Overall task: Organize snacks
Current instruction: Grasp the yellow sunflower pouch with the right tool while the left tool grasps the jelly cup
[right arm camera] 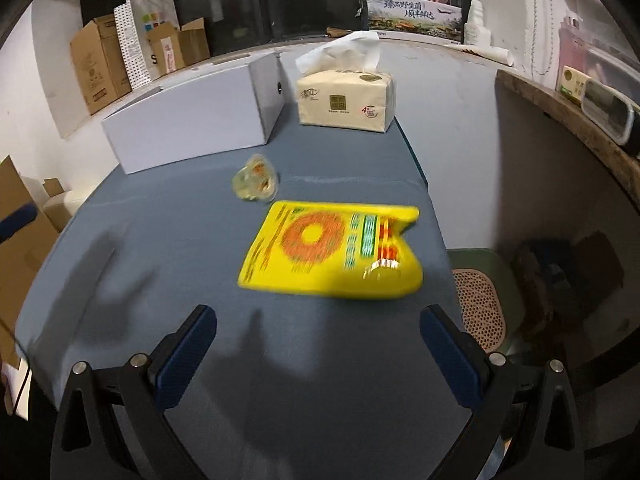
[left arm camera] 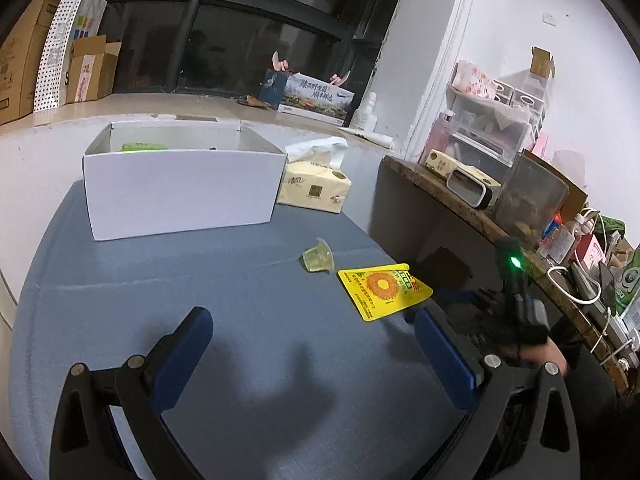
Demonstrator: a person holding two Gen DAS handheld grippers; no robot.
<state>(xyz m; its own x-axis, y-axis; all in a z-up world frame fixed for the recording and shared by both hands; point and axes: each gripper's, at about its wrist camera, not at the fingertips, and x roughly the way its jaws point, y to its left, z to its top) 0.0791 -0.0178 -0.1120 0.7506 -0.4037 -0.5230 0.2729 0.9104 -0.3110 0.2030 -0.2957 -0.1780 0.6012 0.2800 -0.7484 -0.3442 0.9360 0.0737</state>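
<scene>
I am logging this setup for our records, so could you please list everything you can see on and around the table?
White box: one, open-topped, far left of the table; a green packet shows inside.
Tissue pack: one, beige, white tissue sticking up, right of the box.
Jelly cup: one, clear yellowish, mid-table, in front of the box.
Yellow snack packet: one, flat on the table near its right edge, just beyond the jelly cup.
Table: one, blue-grey top.
Cardboard boxes: several, brown, on the ledge behind.
Side shelf: one, wooden, cluttered, to the right.
Left gripper: one, blue pads, open, holding nothing.
Right gripper: one, blue pads, open, holding nothing.
</scene>
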